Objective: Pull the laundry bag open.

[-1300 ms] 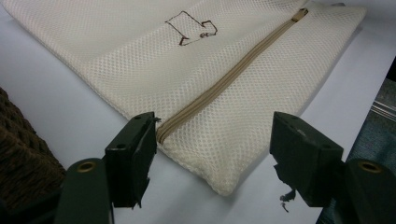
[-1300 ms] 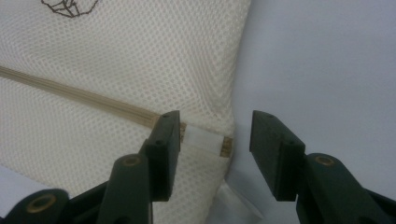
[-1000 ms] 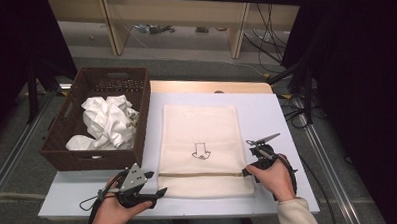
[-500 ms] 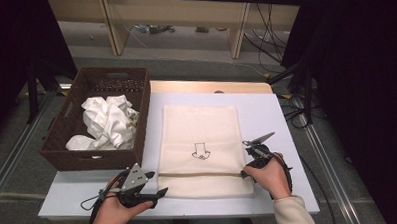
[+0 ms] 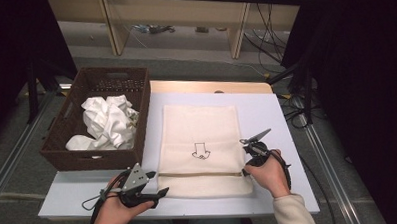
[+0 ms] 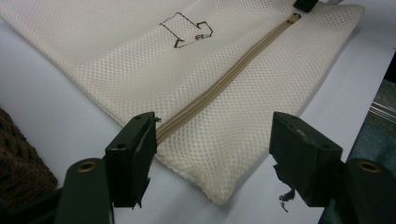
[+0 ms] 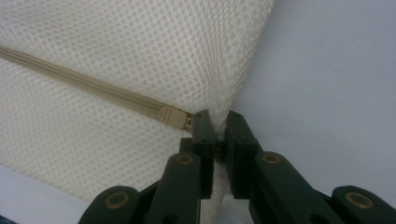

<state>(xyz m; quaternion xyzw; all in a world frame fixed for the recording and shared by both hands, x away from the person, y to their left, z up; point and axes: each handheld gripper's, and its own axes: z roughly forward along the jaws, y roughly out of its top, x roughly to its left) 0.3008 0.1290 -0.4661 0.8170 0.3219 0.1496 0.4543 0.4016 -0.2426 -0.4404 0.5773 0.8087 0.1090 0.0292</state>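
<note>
A cream mesh bag [image 5: 199,124] lies flat on the white table [image 5: 282,119], with a tan zipper [image 6: 224,79] across its near end and a small black outline print [image 5: 202,151]. My right gripper [image 5: 244,171] is at the bag's right edge. Its jaws have just been closing and now pinch a fold of the mesh [image 7: 217,123] right beside the zipper's end [image 7: 175,116]. My left gripper [image 5: 158,183] rests by the bag's near left corner. Its jaws [image 6: 212,144] stand wide apart, with the corner of the bag [image 6: 205,177] between them, untouched.
A dark woven basket [image 5: 52,147] stands at the left of the table and holds crumpled white cloth [image 5: 107,122]. Its corner [image 6: 18,163] is close to my left gripper. Bare table surface lies right of the bag. Cables run over the floor beyond.
The right gripper's jaws have closed onto the bag's right edge by the zipper end. The left gripper has stayed still and open.
</note>
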